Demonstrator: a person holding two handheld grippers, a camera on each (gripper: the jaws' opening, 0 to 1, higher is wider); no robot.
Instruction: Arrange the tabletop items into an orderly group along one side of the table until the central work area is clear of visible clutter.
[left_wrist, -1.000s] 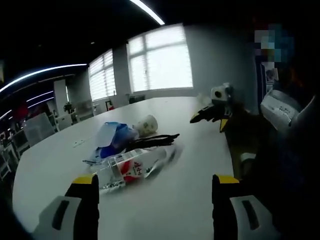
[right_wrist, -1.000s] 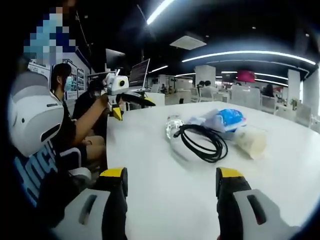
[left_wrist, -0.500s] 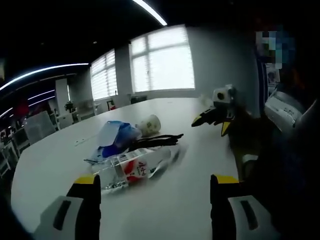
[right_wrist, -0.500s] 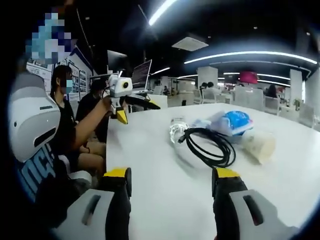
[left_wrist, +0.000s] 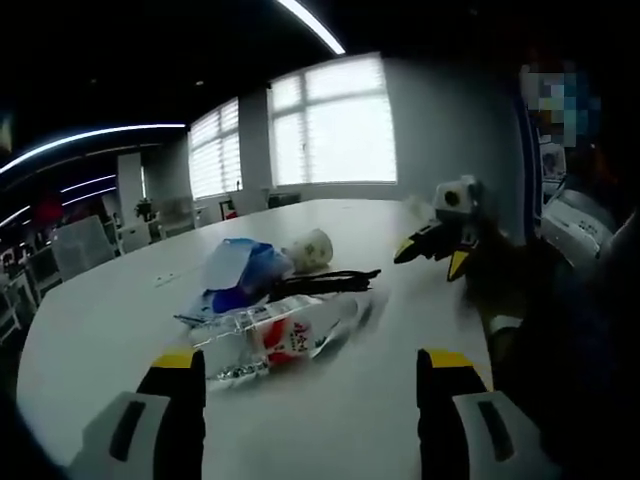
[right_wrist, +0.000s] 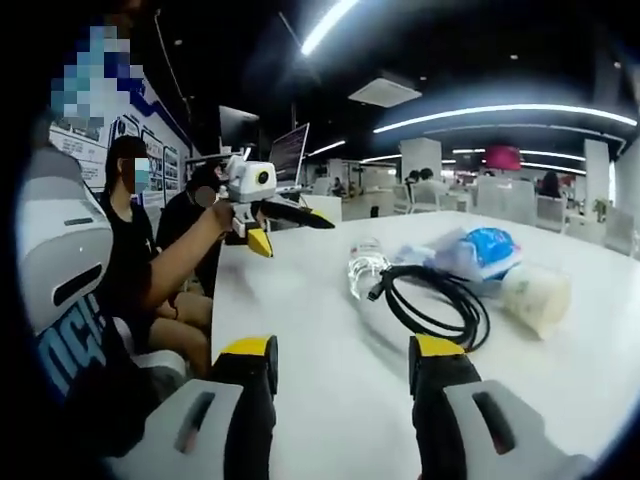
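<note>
A cluster of items lies on the white table (left_wrist: 100, 330). Nearest is a clear plastic bottle (left_wrist: 275, 338) with a red label, on its side. Behind it are a blue and white bag (left_wrist: 240, 275), a coiled black cable (left_wrist: 322, 283) and a pale paper cup (left_wrist: 310, 247) on its side. My left gripper (left_wrist: 310, 375) hovers open just short of the bottle. In the right gripper view the bottle (right_wrist: 368, 268), cable (right_wrist: 435, 300), bag (right_wrist: 480, 250) and cup (right_wrist: 535, 295) lie ahead of my right gripper (right_wrist: 342, 365), which is open and holds nothing. Each gripper appears in the other's view: the right gripper (left_wrist: 440, 238), the left gripper (right_wrist: 265, 205).
People (right_wrist: 130, 250) sit at the table's near edge, beside monitors (right_wrist: 290, 155). Windows (left_wrist: 345, 125) and chairs (left_wrist: 80, 250) stand beyond the far side. Bare tabletop (right_wrist: 330, 320) lies between my right gripper and the items.
Both cameras have drifted slightly nearer the cluster. The right gripper's jaws stand a little closer together than before. The items on the table have not moved.
</note>
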